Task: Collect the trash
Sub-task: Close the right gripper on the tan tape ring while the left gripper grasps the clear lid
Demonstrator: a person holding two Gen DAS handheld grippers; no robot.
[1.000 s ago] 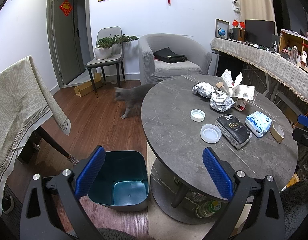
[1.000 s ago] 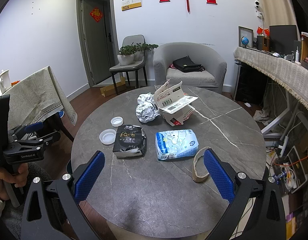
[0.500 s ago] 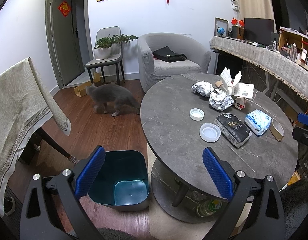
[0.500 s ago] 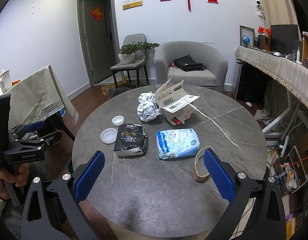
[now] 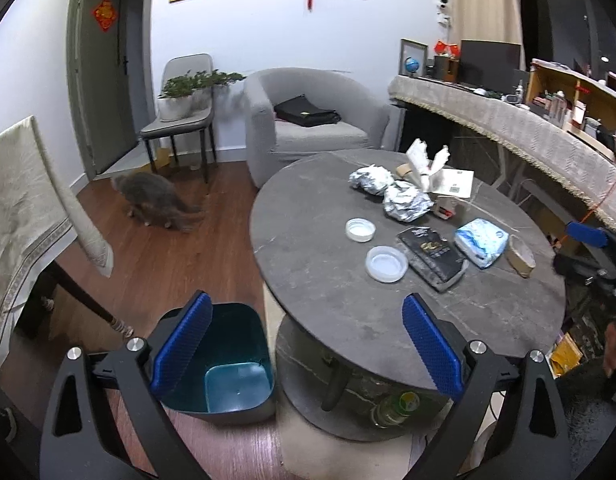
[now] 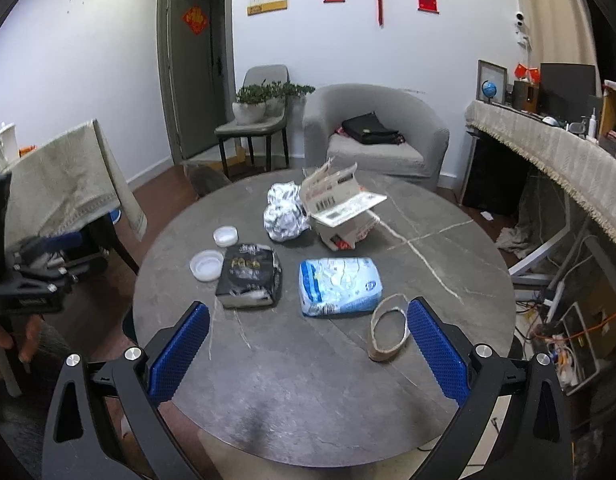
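Note:
Trash lies on a round grey table: two foil balls, a torn carton, two white lids, a black packet, a blue-white tissue pack and a tape ring. A teal bin stands on the floor left of the table. My left gripper is open and empty, over the bin and the table's near edge. My right gripper is open and empty above the table's near side, just short of the tissue pack and tape ring.
A grey cat walks on the wood floor left of the table. A grey armchair and a chair with a plant stand behind. A cloth-covered table is at the left, a long counter at the right.
The cat has walked left, away from the table toward the chair. Both grippers have shifted slightly nearer the table; both stay open.

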